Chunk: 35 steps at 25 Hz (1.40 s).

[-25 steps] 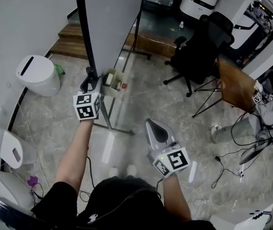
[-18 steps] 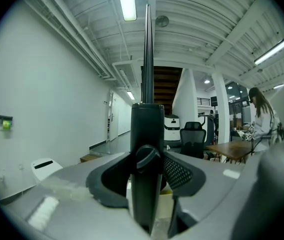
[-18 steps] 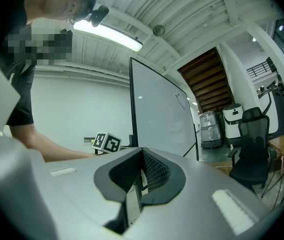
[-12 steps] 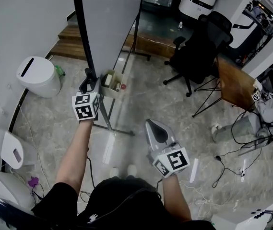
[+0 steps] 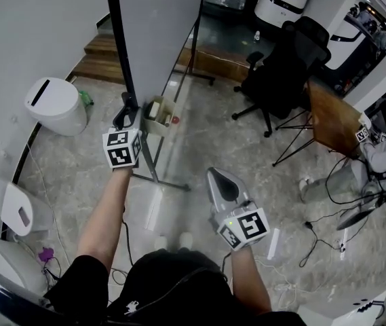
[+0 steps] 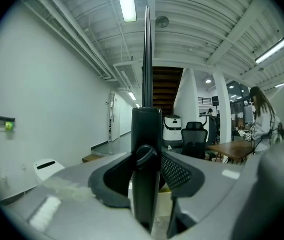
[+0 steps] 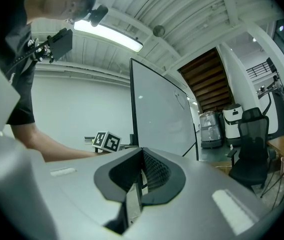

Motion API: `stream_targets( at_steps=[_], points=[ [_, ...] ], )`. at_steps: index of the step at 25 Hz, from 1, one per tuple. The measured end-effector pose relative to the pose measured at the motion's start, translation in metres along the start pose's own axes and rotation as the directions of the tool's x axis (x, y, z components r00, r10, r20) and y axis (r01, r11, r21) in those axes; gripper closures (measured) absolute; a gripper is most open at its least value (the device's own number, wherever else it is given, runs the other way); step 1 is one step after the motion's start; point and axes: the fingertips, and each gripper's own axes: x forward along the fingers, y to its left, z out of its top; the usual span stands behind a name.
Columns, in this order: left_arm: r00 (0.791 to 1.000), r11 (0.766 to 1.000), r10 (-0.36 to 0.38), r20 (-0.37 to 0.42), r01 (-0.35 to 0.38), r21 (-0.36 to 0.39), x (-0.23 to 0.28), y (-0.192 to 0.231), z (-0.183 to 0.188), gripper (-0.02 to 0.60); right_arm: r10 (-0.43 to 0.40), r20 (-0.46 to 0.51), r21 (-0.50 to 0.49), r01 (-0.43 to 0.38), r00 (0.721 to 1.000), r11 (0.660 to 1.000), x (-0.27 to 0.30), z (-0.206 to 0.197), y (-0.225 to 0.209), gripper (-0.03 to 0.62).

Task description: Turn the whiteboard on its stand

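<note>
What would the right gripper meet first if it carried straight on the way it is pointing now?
Most likely the whiteboard, just beside its black edge post, which stands straight ahead of the right gripper in its own view. Nothing nearer crosses that line, though depth is unclear.

Board cropped, small things unclear

The whiteboard point(image 5: 159, 26) and its black upright point(image 5: 119, 39) run off the head view's top edge, so their tops go unseen. The small box point(image 5: 157, 110) on the stand holds bits too small to name. In the left gripper view, a person point(image 6: 262, 115) at the right is half covered from below.
</note>
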Motion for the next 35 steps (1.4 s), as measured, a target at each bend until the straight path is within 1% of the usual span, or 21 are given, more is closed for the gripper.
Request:
stream_targets(
  at_steps=[4, 8, 11, 14, 17, 21, 28, 32, 35],
  points=[
    [1.000, 1.000, 0.009, 0.000, -0.009, 0.002, 0.002, 0.003, 0.000, 0.397, 0.012, 0.000, -0.002, -0.012, 1.000, 1.000, 0.001, 0.000, 0.003, 0.586],
    [1.000, 0.999, 0.023, 0.008, -0.024, 0.024, 0.007, 0.004, 0.000, 0.383, 0.004, 0.000, 0.000, -0.004, 1.000, 1.000, 0.002, -0.001, -0.004, 0.586],
    [1.000, 0.999, 0.026, -0.014, -0.025, 0.035, 0.018, 0.005, 0.000, 0.364, -0.003, 0.001, 0.001, 0.003, 1.000, 1.000, 0.003, 0.000, -0.010, 0.585],
    [1.000, 0.999, 0.018, -0.021, -0.017, 0.034, 0.022, 0.004, 0.001, 0.379, -0.013, 0.004, 0.004, 0.013, 1.000, 1.000, 0.000, 0.001, -0.014, 0.586],
    [1.000, 1.000, 0.018, -0.011, -0.017, 0.020, 0.019, 0.002, 0.000, 0.382, -0.019, 0.008, 0.006, 0.019, 1.000, 1.000, -0.002, 0.000, -0.016, 0.586],
    [1.000, 1.000, 0.020, -0.016, -0.020, 0.003, 0.015, 0.002, -0.001, 0.385, -0.018, 0.006, 0.009, 0.018, 1.000, 1.000, -0.003, 0.000, -0.012, 0.586],
    [1.000, 1.000, 0.008, -0.021, -0.008, -0.005, 0.009, -0.001, -0.002, 0.387, -0.015, 0.005, 0.004, 0.015, 1.000, 1.000, -0.003, -0.002, -0.006, 0.586],
    [1.000, 1.000, 0.009, -0.005, -0.009, -0.001, -0.013, -0.007, -0.004, 0.385, -0.026, 0.002, 0.007, 0.026, 1.000, 1.000, -0.007, -0.002, -0.008, 0.586],
    [1.000, 1.000, 0.003, -0.008, -0.003, 0.002, -0.029, -0.014, -0.006, 0.385, -0.019, 0.004, 0.002, 0.019, 1.000, 1.000, -0.007, 0.001, -0.009, 0.586]
  ],
)
